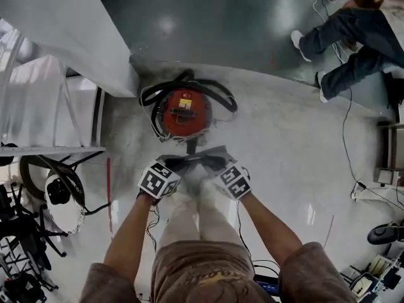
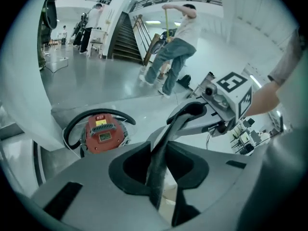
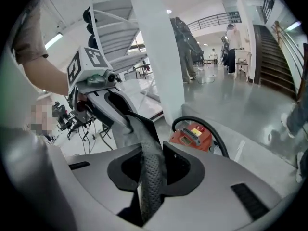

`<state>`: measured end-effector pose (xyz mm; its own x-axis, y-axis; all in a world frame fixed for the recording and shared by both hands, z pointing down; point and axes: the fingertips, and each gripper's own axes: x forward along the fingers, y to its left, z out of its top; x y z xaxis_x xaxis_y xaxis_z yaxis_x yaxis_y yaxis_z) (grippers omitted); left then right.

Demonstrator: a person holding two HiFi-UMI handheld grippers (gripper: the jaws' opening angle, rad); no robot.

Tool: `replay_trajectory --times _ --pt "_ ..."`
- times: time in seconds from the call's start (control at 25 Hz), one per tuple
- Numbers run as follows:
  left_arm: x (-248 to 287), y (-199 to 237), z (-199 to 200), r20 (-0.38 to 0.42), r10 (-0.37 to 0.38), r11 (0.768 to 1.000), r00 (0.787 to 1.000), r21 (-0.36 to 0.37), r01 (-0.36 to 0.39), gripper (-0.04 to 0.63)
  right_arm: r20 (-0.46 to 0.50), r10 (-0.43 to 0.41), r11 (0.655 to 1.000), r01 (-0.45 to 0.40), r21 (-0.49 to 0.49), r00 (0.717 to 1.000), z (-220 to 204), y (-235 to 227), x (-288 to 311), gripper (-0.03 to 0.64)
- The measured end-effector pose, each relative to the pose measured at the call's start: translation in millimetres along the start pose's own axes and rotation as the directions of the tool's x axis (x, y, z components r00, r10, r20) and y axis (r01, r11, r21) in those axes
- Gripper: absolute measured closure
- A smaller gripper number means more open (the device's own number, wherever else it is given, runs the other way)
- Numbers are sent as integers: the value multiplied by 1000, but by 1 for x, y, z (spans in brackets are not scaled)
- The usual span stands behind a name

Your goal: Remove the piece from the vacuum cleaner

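**A:** On the pale floor [image 1: 284, 144], just by the lower corner of the white wall [image 1: 76, 30], stands the red vacuum cleaner [image 1: 183, 113], its black hose [image 1: 222, 98] looped round it.

**B:** And the piece?

**A:** Up off the machine, strung between the two claws. The piece [image 2: 166, 136] is a dark, limp strip with a pebbled skin.

**B:** Which claw has it?

**A:** Both. The left claw [image 2: 159, 172] is pinched shut on one end and the right claw [image 3: 151, 172] on the other. Each end vanishes inside the pads, so I can't see how it finishes.

**B:** And in the head view?

**A:** Smeared. Strip and claws blur together above the wearer's legs [image 1: 196, 219]. A short dark stub [image 1: 191, 146] shows between them and the vacuum cleaner. I can't tell whether it belongs to the piece.

**B:** Anyone else about?

**A:** A person [image 1: 347, 33] in jeans at the far right of the floor, cut off by the frame. Only legs and shoes show.
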<state>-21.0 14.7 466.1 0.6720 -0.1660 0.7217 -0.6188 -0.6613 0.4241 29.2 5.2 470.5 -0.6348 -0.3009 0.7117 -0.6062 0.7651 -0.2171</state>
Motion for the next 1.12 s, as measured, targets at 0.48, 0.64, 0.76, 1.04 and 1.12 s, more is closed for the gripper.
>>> replay_trajectory --times 0.48,0.64,0.76,1.04,1.12 --pt "-134 -65 147 177 -47 969 983 247 2 523 237 6 999 6 -48 971 154 2 -128 552" --pt "-167 -75 179 258 -51 948 965 317 -35 523 310 13 999 4 -52 951 192 5 -154 551" --pt "-189 -92 194 339 -39 932 940 352 -88 523 372 -14 999 31 -39 928 210 14 -180 544" --pt "-214 -112 202 488 5 931 873 316 -182 515 463 -107 992 128 -14 880 222 31 -210 540" --pt "-221 -115 200 526 10 936 850 294 -193 512 485 -116 991 132 1 867 223 37 -214 540"
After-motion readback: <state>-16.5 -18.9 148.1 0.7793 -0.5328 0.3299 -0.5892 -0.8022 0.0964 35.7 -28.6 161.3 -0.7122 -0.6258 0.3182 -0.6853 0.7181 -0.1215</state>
